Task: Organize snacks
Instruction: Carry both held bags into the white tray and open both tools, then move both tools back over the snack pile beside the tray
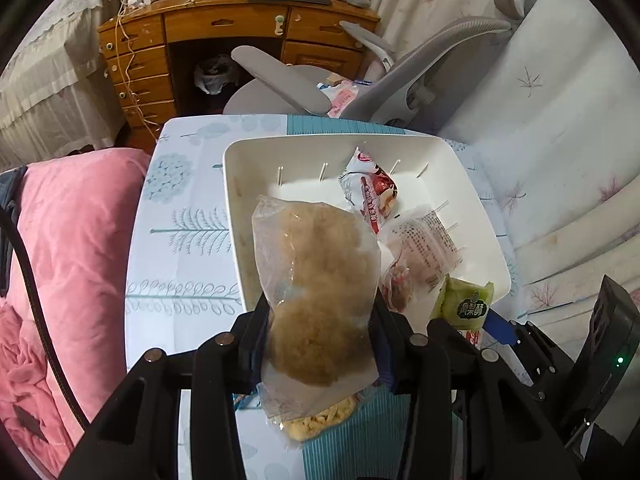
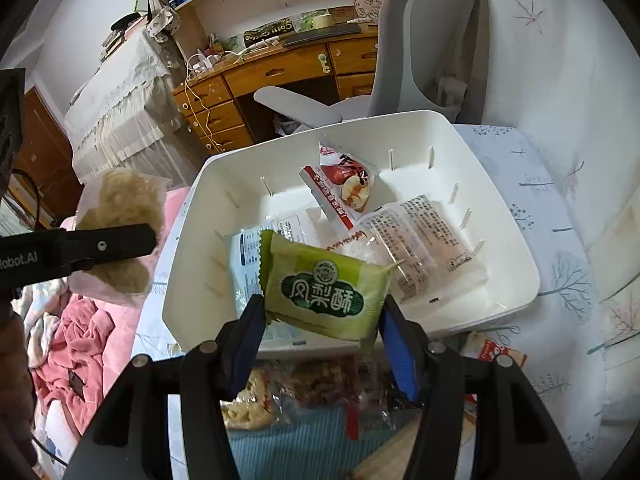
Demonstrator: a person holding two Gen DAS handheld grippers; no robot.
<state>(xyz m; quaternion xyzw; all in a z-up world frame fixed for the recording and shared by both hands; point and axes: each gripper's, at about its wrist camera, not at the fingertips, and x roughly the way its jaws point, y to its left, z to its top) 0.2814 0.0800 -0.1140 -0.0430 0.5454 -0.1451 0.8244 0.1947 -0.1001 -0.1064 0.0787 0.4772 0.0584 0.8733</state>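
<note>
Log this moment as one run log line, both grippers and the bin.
left gripper: shut on clear brown snack bag | right gripper: shut on green pastry packet | white bin: holds packets

We see the bin [image 2: 500, 280] on the table [image 2: 560, 208], with the chair [image 2: 420, 40] behind it and the desk [image 2: 280, 68] farther back. In the bin lie three, perhaps four, packets; the date packet [image 2: 344, 184] is nearest the far wall. The left gripper [image 1: 320, 320] holds the floss bag [image 1: 316, 264] over the bin's left part; the right gripper [image 2: 324, 312] holds the cake packet [image 2: 324, 288] above its near edge. More snacks [image 2: 304, 396] lie before the bin.
</note>
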